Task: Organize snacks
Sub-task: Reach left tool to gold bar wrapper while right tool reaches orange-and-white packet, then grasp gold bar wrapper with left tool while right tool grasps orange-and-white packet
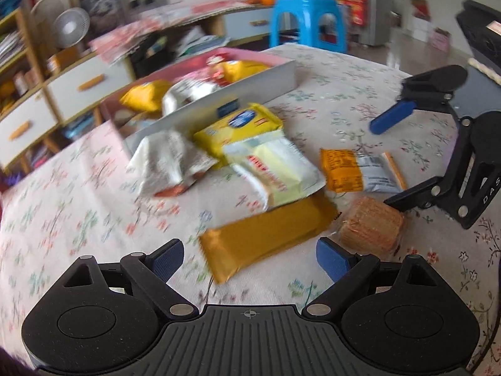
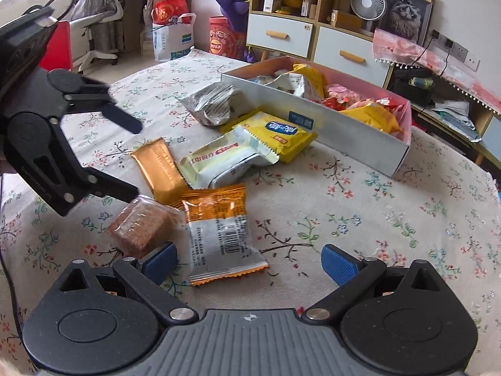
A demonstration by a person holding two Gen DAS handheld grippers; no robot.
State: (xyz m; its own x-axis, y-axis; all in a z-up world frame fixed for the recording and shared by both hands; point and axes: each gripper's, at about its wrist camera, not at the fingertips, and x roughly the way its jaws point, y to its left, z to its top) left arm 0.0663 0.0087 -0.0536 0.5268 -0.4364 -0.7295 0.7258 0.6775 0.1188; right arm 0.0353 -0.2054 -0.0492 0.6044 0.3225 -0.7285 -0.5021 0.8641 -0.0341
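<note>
Several snack packets lie on the floral tablecloth beside a pink-lined box partly filled with snacks; the box also shows in the left wrist view. My left gripper is open, with the end of a gold bar packet between its fingers. A clear-wrapped brown wafer block lies by its right finger. My right gripper is open over an orange-and-white packet. The wafer block lies by its left finger. A yellow packet, a pale packet and a crumpled silver bag lie nearer the box.
The right gripper's body stands at the right of the left wrist view; the left gripper's body stands at the left of the right wrist view. Shelves and drawers stand behind the table. A blue stool is beyond it.
</note>
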